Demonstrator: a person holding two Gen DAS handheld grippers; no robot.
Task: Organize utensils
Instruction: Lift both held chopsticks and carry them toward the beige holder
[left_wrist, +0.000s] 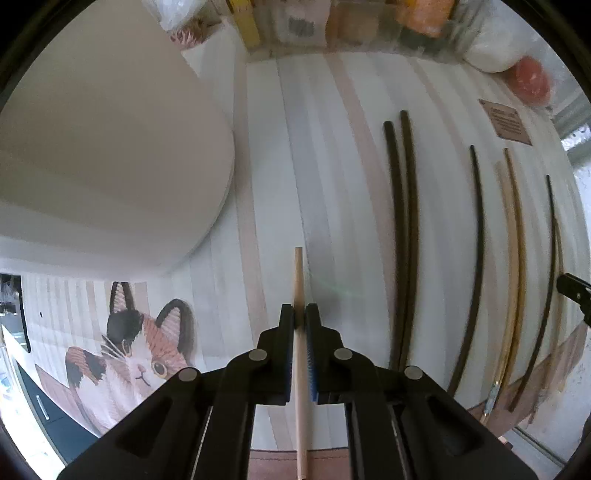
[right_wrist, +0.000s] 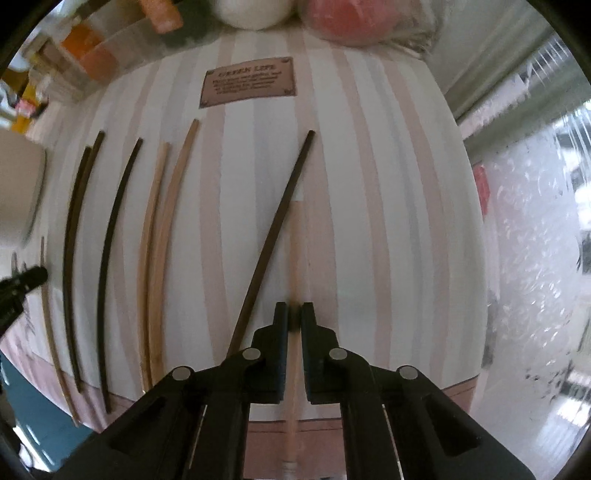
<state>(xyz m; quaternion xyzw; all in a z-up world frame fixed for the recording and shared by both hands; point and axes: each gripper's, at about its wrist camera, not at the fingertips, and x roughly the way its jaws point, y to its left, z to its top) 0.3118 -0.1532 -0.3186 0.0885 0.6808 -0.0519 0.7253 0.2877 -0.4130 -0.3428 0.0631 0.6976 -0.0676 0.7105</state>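
- The left gripper (left_wrist: 300, 314) pinches a pale wooden chopstick (left_wrist: 298, 273) between its blue pads; the stick's far end juts past the fingertips above the striped tablecloth (left_wrist: 321, 147).
- The right gripper (right_wrist: 294, 314) has its fingers pressed nearly together on another pale chopstick (right_wrist: 295, 251), which runs straight ahead between them and is blurred.
- A dark chopstick (right_wrist: 280, 218) lies at a slant just left of that one, its near end hidden under the right gripper.
- Farther left on the cloth lie two light chopsticks (right_wrist: 162, 229) side by side, a single dark chopstick (right_wrist: 114, 236), and a dark pair (right_wrist: 74, 236) touching each other.
- A brown printed label (right_wrist: 248, 82) on the far part of the cloth has a heading that looks like "GREEN LIFE"; the smaller lines are too blurred to read.
- A cat picture (left_wrist: 136, 350) is printed on the cloth's near left.
- A white round object (left_wrist: 110, 147) stands at far left.
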